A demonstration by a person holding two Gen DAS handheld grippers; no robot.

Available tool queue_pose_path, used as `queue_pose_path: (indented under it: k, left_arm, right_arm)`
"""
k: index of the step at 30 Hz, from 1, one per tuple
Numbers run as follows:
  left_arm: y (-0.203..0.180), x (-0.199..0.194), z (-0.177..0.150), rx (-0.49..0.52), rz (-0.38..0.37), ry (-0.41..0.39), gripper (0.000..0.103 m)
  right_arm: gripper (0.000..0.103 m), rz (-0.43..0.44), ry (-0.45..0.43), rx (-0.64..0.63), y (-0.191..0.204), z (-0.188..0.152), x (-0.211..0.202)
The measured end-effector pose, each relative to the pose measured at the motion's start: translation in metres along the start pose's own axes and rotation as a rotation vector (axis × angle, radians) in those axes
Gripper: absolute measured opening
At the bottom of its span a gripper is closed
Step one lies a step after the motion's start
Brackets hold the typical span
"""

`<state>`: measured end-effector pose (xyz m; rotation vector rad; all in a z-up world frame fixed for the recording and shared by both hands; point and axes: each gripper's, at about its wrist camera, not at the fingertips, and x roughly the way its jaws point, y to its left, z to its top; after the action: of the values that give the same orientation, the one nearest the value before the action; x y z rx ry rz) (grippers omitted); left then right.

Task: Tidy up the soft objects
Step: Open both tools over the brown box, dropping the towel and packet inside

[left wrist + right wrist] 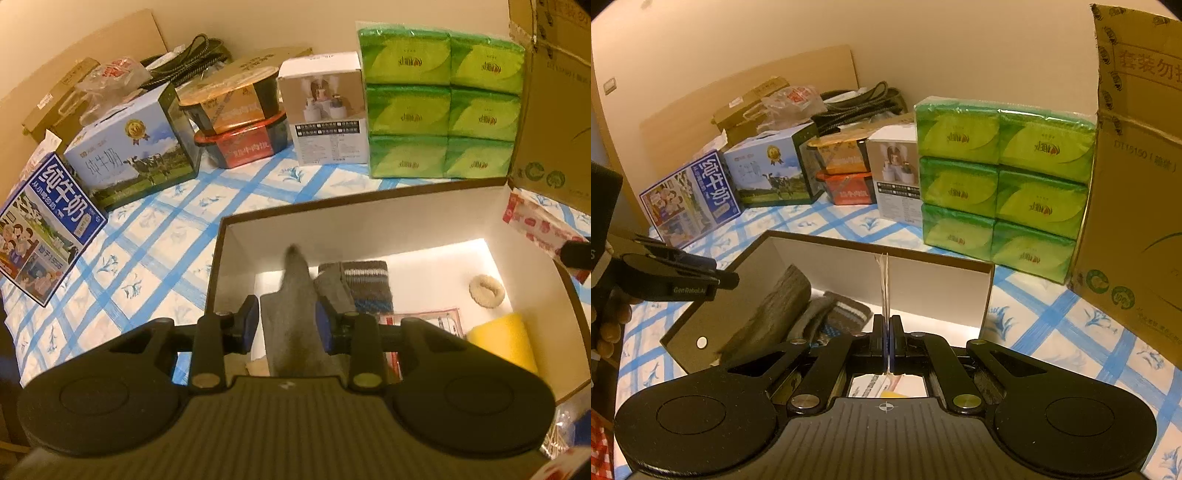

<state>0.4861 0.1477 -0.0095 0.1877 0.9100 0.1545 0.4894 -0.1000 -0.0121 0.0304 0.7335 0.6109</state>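
An open white-lined box [369, 218] sits on the blue-checked cloth. In the left wrist view my left gripper [284, 325] is open above its left end, with a grey sock [291, 295] hanging between the pads, not pinched. In the box lie a striped grey sock [365, 284], a cream hair scrunchie [487, 290], a yellow sponge [506, 339] and a red-printed packet [424, 321]. My right gripper [888, 343] is shut on a thin red-and-white plastic packet [884, 280], seen edge-on above the box [923, 280]. The same packet shows at the right in the left view [535, 225].
Along the wall stand milk cartons [129, 155], stacked noodle bowls [236, 122], a white product box [325, 110], a green tissue pack [439, 99] and a tall cardboard box [554, 122]. Black straps and bags lie behind.
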Motion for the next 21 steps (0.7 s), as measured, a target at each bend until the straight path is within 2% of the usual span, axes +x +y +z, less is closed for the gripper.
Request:
queue_pose_path:
  k: [10,15,17,19,20,21]
  left_arm:
    - [0.005,0.003,-0.009,0.000,-0.013,0.016,0.032]
    - [0.006,0.001,-0.016,0.004,-0.023,0.018,0.033]
    - [0.006,0.000,-0.018,0.007,-0.019,0.017,0.037]
    - [0.006,-0.002,-0.020,0.008,-0.021,0.014,0.042]
    - [0.007,-0.002,-0.021,0.004,-0.021,0.015,0.044]
    - [0.007,-0.003,-0.022,0.001,-0.022,0.015,0.044]
  right_arm:
    - [0.001,-0.008,0.013,0.024,0.005,0.000,0.021]
    - [0.002,-0.027,-0.008,0.058,0.005,0.005,0.031]
    - [0.003,-0.020,-0.020,0.064,0.005,0.008,0.034]
    - [0.022,-0.025,-0.020,0.065,0.005,0.011,0.035]
    - [0.053,-0.024,-0.024,0.064,0.005,0.011,0.035]
    - [0.077,-0.025,-0.036,0.066,0.005,0.011,0.033]
